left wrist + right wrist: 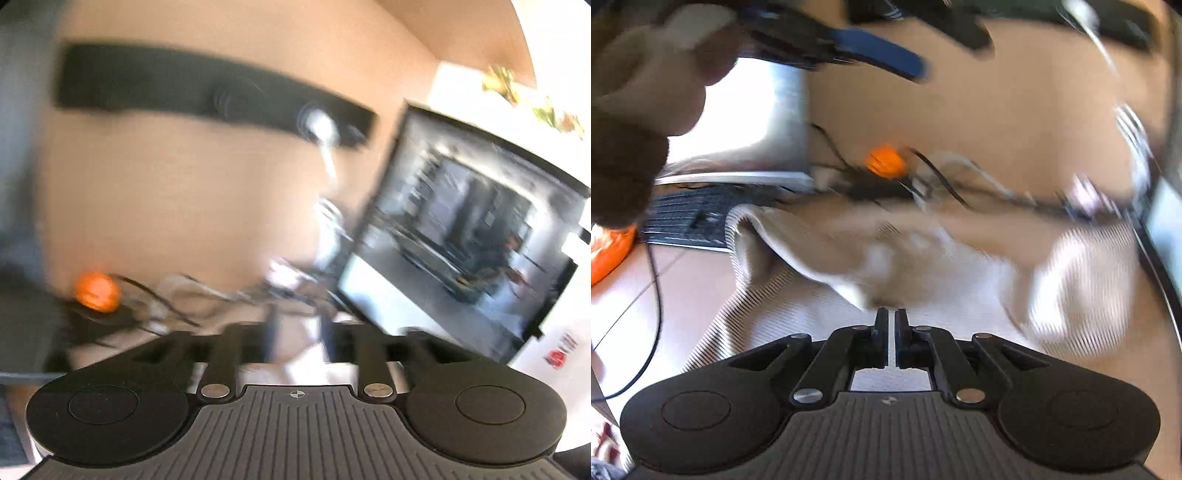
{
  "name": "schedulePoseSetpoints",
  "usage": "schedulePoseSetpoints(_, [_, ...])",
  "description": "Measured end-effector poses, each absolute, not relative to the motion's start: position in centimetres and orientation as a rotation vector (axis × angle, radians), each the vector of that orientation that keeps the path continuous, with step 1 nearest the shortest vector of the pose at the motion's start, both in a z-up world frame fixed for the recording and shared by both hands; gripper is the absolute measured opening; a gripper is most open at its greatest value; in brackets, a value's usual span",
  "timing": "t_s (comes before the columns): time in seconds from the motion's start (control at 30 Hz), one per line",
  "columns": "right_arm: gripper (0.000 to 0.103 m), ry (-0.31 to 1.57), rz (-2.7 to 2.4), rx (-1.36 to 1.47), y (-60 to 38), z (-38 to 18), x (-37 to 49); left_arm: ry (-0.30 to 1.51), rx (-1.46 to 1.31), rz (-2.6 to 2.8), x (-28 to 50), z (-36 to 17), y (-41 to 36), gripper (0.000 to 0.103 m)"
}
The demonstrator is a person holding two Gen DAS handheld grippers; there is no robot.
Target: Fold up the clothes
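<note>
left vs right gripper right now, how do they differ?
The left gripper has its fingers spread with nothing between them; the right gripper is shut, its tips at the striped garment, grip unclear. The left faces the wall and a monitor; the right looks down at the cloth. Both are the same black build.

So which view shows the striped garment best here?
The right wrist view: the striped garment lies rumpled across the table ahead of the right gripper, whose jaws are shut. It is motion-blurred on its right side. The left wrist view shows only a blurred pale patch between its fingers, not identifiable.
</note>
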State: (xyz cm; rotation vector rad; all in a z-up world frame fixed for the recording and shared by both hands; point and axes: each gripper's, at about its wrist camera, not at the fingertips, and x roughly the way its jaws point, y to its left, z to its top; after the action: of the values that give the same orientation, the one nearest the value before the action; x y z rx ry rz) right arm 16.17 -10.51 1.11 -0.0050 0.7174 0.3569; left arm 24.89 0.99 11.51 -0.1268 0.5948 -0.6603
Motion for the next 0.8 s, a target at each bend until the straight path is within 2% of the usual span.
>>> schedulePoseSetpoints(0.1, [0.008,0.758,0.294,0.065,-13.6,0.0,16.1,0.609,-0.129,-0.681,23.8,10.9,0.1,0.062])
schedulePoseSetpoints(0.17, [0.019,0.774,0.289,0.153,-15.4,-0.2,16.3,0.597,-0.084,-0.62,22.6,10.6,1.6,0.071])
schedulePoseSetpoints(0.23, [0.039,0.771,0.296,0.197,-16.2,-0.1,16.6,0.583,-0.032,-0.551,21.4,10.3,3.3,0.076])
schedulePoseSetpoints(0.27, [0.041,0.769,0.302,0.216,-16.5,-0.1,16.7,0.576,-0.006,-0.516,20.8,10.1,4.2,0.079])
schedulePoseSetpoints(0.4, [0.041,0.78,0.396,0.286,-15.4,0.2,18.6,0.615,0.265,-0.335,18.6,7.2,6.9,0.081])
schedulePoseSetpoints(0.5, [0.032,0.815,0.469,0.333,-13.5,-0.4,21.3,0.655,0.458,-0.237,17.7,3.9,8.0,0.081])
schedulePoseSetpoints(0.8, [0.032,0.888,0.479,0.35,-9.0,-3.5,27.8,0.768,0.382,-0.042,21.1,-0.4,11.7,0.082])
